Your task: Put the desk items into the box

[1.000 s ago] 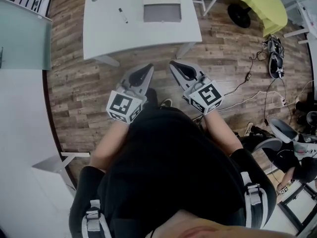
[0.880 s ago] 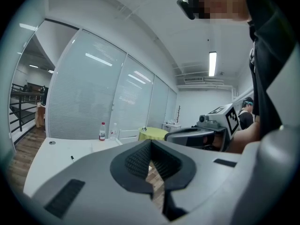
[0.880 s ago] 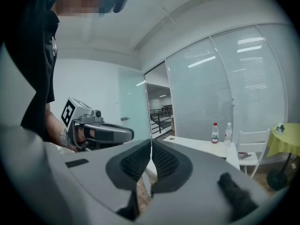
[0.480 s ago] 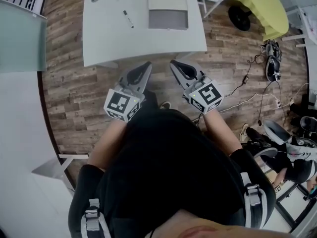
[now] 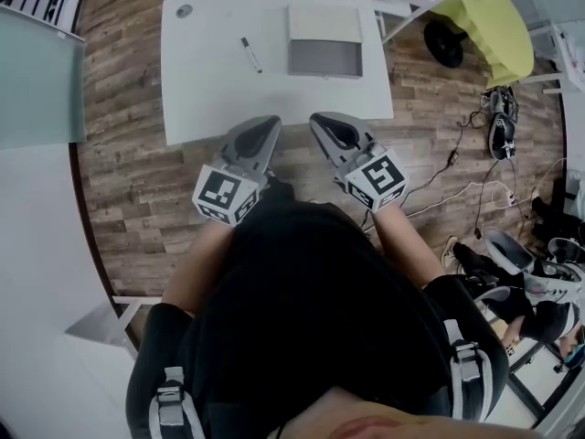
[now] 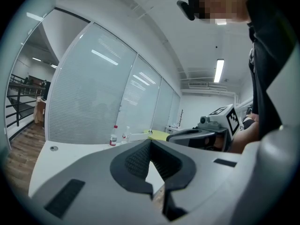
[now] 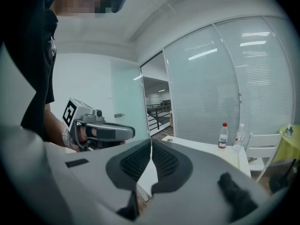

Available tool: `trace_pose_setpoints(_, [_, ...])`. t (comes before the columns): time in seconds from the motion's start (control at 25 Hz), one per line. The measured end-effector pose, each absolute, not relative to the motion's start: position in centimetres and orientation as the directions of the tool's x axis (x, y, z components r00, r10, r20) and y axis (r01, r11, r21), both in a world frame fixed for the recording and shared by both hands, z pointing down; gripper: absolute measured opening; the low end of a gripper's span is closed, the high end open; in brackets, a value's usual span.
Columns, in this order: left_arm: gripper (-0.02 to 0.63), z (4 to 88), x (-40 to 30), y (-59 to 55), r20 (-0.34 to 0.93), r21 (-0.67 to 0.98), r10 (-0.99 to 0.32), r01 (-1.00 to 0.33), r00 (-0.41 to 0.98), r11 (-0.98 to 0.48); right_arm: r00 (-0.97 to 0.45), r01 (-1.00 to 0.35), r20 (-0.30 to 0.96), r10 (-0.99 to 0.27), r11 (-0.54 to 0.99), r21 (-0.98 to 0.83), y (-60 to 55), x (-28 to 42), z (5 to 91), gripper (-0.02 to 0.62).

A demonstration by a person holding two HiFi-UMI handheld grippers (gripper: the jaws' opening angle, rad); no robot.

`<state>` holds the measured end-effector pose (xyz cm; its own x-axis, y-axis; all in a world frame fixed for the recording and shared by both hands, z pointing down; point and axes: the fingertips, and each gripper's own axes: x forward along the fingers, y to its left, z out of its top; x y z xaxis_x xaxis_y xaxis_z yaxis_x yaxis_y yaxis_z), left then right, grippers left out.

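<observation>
Nearer desk [image 5: 210, 85]; shallow, perhaps open box [image 5: 324, 42]

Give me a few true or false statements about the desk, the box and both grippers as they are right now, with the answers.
1. The left gripper and the right gripper are both shut and empty. True.
2. The marker lies inside the box. False: it lies on the desk, to the left of the box.
3. Two bottles stand on the desk. True.
4. The box is already full of items. False: nothing shows inside it.
</observation>
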<state>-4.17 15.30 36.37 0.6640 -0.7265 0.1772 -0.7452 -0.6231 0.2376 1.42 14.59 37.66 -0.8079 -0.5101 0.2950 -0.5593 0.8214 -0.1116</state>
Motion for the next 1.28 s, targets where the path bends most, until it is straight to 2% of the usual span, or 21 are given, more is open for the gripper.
trace_pose_setpoints(0.6, [0.011, 36.2, -8.8, 9.7, 0.169, 0.246, -0.744, -0.758, 0.647, -0.604, -0.805, -0.558, 0.3, -0.513, 0.825, -0.088, 8.9, -2.6, 37.0, 0.018])
trace_pose_setpoints(1.28, [0.011, 36.0, -8.4, 0.2, 0.203, 0.194, -0.855, -0.875, 0.478, -0.444, -0.899, -0.379, 0.278, -0.339, 0.919, -0.106, -1.8, -3.0, 37.6, 0.019])
